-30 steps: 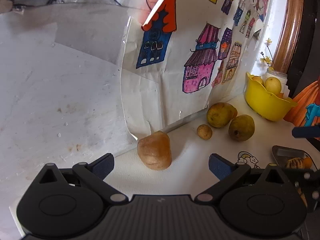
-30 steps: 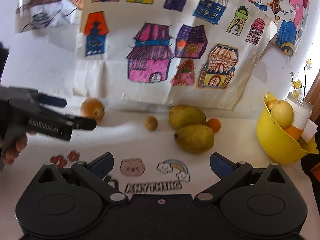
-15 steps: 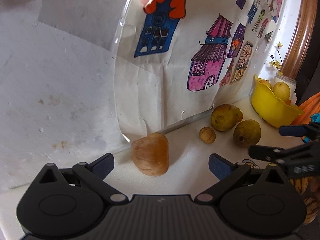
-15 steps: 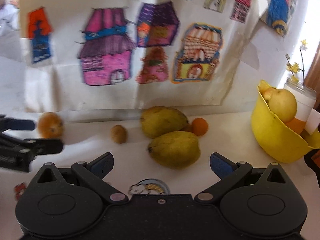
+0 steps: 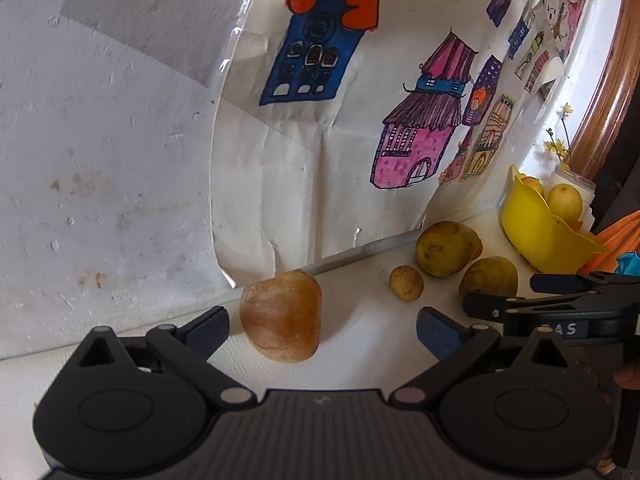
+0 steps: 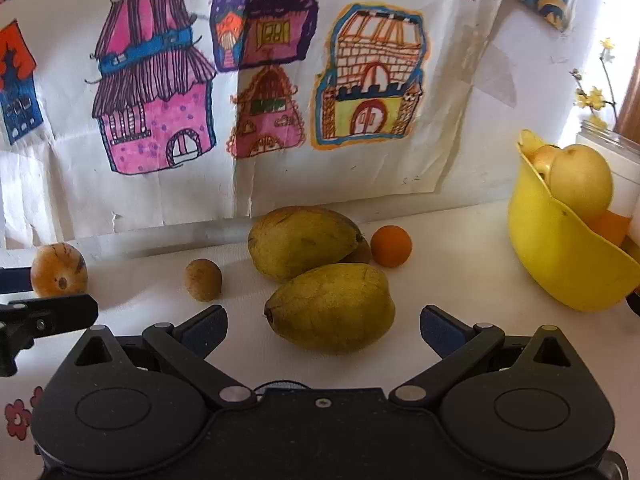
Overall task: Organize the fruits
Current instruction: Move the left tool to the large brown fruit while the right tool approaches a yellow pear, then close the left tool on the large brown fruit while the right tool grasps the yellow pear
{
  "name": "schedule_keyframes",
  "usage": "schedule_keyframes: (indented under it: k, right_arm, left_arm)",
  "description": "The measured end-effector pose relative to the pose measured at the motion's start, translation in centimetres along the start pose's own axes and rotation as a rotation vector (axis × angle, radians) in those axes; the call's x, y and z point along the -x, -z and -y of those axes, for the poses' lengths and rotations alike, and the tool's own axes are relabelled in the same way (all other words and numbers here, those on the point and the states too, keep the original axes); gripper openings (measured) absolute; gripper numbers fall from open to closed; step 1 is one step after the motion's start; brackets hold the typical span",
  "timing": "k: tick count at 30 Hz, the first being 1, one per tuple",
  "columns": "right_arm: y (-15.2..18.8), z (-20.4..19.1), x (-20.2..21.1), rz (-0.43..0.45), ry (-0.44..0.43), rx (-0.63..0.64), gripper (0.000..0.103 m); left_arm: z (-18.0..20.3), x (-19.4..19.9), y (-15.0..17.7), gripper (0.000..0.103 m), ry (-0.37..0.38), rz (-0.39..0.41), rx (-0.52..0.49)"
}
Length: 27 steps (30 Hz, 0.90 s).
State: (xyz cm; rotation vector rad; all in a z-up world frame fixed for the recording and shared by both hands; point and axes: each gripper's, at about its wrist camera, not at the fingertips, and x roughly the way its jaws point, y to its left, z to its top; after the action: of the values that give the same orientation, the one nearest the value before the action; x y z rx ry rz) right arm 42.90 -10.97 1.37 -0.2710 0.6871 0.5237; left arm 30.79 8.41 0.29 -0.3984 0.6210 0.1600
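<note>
My left gripper point(image 5: 322, 330) is open, and a brownish-orange fruit point(image 5: 281, 314) sits on the white table just ahead, between its fingers and nearer the left one. My right gripper point(image 6: 323, 330) is also open, with the near green mango point(image 6: 332, 307) lying between its fingertips. A second mango point(image 6: 301, 242) lies behind it, beside a small orange point(image 6: 391, 246) and a small brown round fruit point(image 6: 203, 280). The yellow bowl point(image 6: 560, 256) at the right holds a pale yellow fruit point(image 6: 580, 182) and others. The brownish-orange fruit point(image 6: 58, 269) shows at the right wrist view's left edge.
A wall with coloured house drawings point(image 6: 256, 92) stands right behind the fruits. A glass jar with yellow flowers point(image 6: 612, 148) is behind the bowl. Stickers point(image 6: 18, 416) mark the table near the front. The right gripper's body point(image 5: 560, 312) crosses the left wrist view's right side.
Both grippers have moved forward and lower toward the table. The brownish-orange fruit now lies between the left fingers, and the near mango between the right ones. Both stayed open.
</note>
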Motion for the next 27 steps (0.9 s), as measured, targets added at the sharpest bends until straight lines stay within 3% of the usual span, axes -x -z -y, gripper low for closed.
schedule_keyframes:
  k: [10, 20, 27]
  right_arm:
    - [-0.3, 0.7, -1.5, 0.010, -0.031, -0.044, 0.092]
    - [0.3, 0.0, -1.9, 0.034, 0.024, -0.033, 0.087]
    - [0.3, -0.2, -1.9, 0.042, 0.076, -0.009, 0.074]
  left_arm:
    - [0.1, -0.4, 0.0, 0.087, -0.016, 0.032, 0.028]
    - [0.4, -1.0, 0.0, 0.063, -0.021, 0.037, 0.026]
    - [0.7, -1.3, 0.1, 0.052, -0.024, 0.031, 0.006]
